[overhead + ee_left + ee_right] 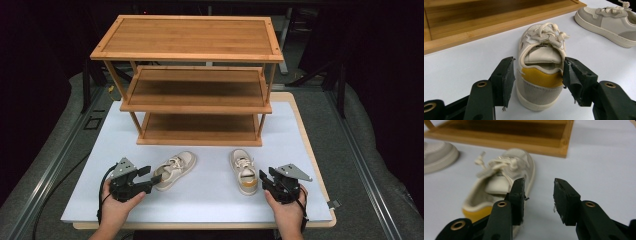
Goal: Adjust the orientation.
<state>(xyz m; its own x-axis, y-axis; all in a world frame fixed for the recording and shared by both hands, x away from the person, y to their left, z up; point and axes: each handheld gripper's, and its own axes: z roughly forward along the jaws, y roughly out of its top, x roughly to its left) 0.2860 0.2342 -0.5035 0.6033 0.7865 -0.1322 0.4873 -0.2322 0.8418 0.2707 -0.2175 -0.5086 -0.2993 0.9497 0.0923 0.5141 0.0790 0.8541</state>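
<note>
Two small cream shoes with yellow heel tabs lie on the white board in front of a wooden shoe rack (200,95). The left shoe (175,169) lies slanted, toe toward the rack. My left gripper (151,176) is at its heel. In the left gripper view that shoe (541,57) has its heel between the jaws of my left gripper (537,67); a gap shows at the left pad (507,80), so it is open. The right shoe (243,171) points at the rack. My right gripper (264,178) stands open just right of its heel, nothing between the jaws (539,192), the shoe (501,177) beside them.
The rack has three bamboo shelves, all bare, its lowest shelf (524,135) just behind the shoes. The white board (200,205) lies on a wooden tabletop with a raised edge at the right (312,150). A grey floor with rails surrounds the table.
</note>
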